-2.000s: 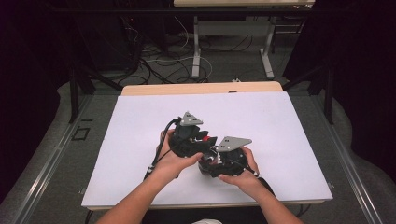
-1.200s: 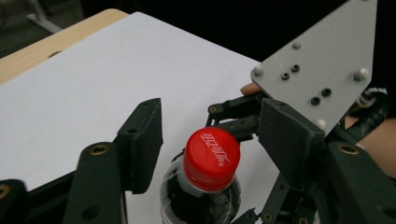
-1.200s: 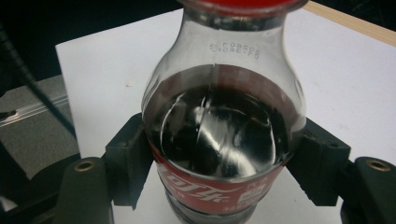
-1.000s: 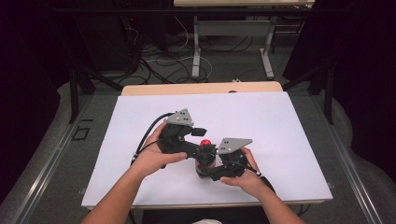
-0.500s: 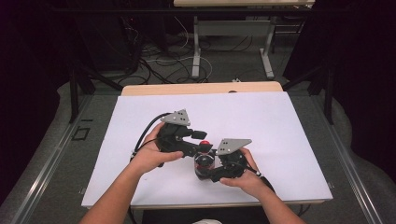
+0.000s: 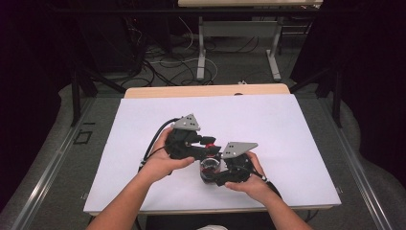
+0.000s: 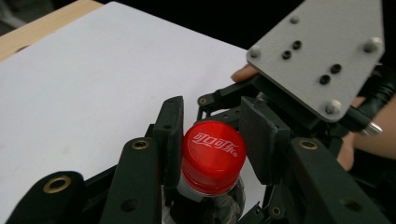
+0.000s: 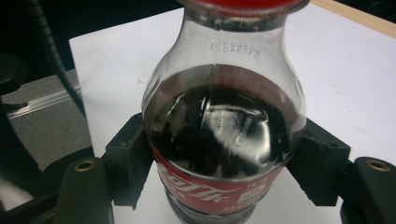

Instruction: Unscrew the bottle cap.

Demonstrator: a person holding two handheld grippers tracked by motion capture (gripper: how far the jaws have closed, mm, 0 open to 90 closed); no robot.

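Note:
A cola bottle with dark liquid and a red label stands between the pads of my right gripper, which is shut on its body. Its red cap sits between the jaws of my left gripper, and both pads press against the cap's sides. In the high view the left gripper reaches in from the left onto the cap. The right gripper holds the bottle near the table's front middle. A hand holds each gripper.
A white sheet covers the table, with a strip of wooden edge at the far side. Past the table are desk legs and cables on the floor. The right gripper's grey plate is close above the cap.
The left gripper swung out to the left, then settled with its jaws on the red cap. The right gripper with the bottle barely moved.

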